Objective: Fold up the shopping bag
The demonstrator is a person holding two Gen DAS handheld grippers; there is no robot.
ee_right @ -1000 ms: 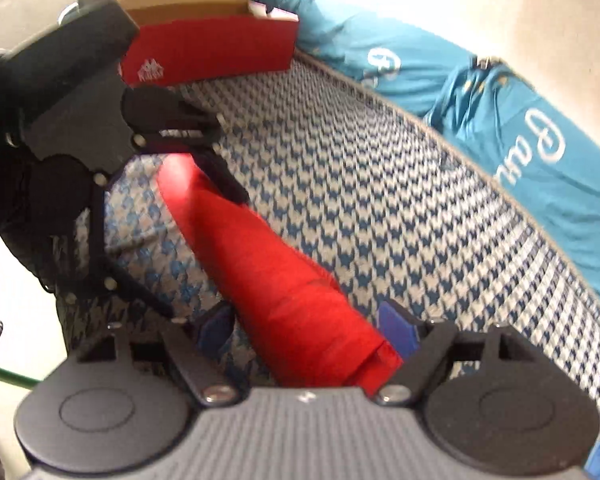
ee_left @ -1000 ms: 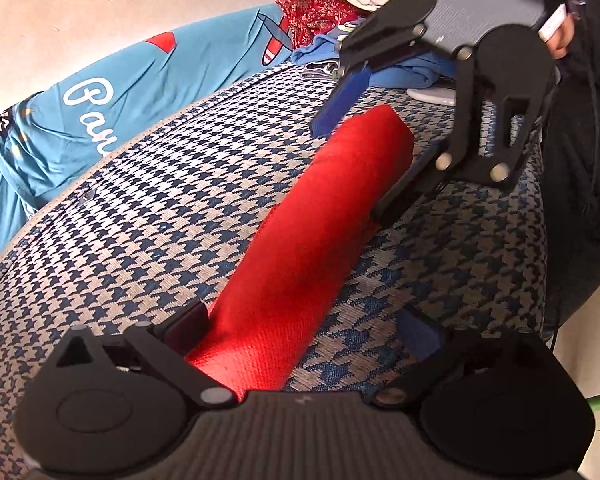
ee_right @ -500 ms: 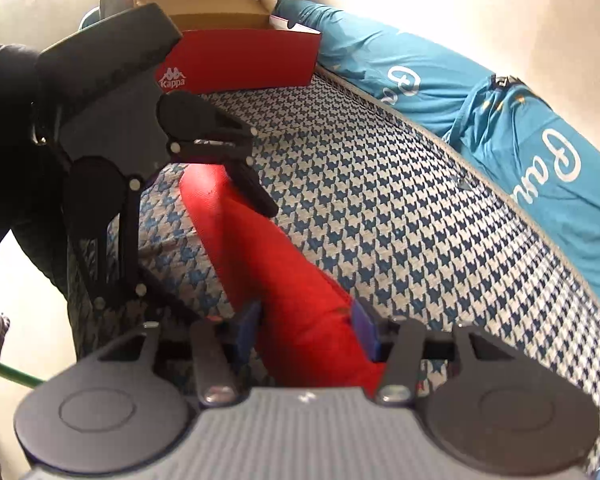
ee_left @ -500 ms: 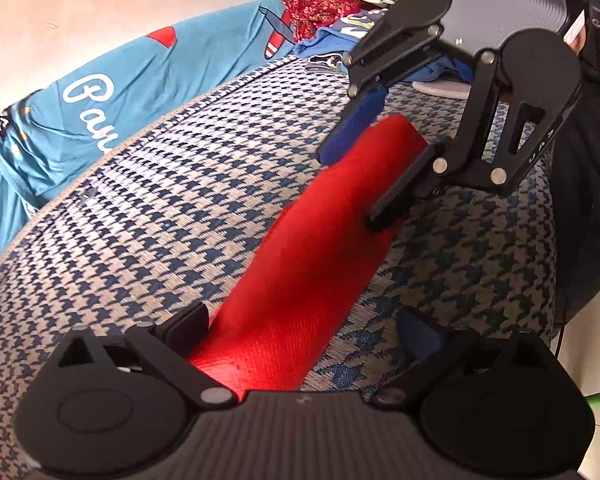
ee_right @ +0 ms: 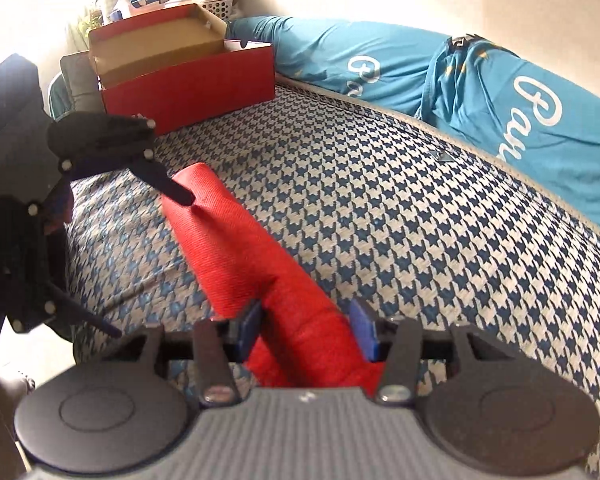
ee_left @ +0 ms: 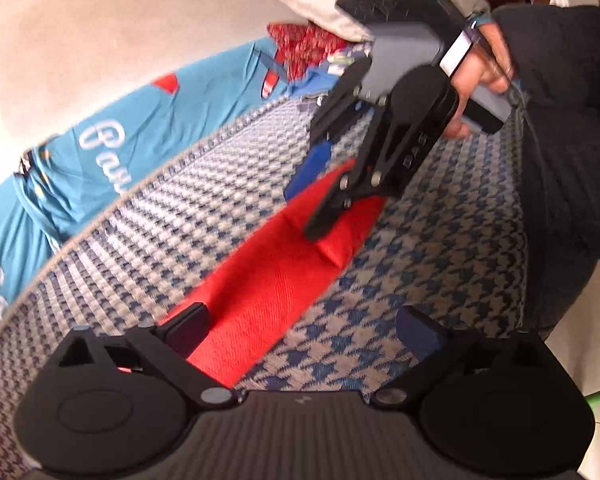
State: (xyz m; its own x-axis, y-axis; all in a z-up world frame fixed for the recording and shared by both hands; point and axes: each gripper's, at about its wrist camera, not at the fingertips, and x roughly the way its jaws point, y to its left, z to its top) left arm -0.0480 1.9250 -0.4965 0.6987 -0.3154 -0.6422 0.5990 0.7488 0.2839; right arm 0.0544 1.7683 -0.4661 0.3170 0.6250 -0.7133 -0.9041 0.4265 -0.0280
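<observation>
Pinching one end of the folded red shopping bag [ee_right: 236, 248], the right gripper [ee_right: 306, 330] is starting another fold toward the wide-open left gripper [ee_left: 300, 326].

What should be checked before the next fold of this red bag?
1. Right tongs grip one end of the red bag: ok; the jaws have just been closing and the pads pinch the bunched end.
2. Left tongs grip the other end: not ok; they are wide open, and one finger lies over that end.
3. Bag folded into a narrow strip on the checked cushion: ok.
4. Red box apart from the bag: ok.
5. Inner layers aligned: cannot tell.
</observation>
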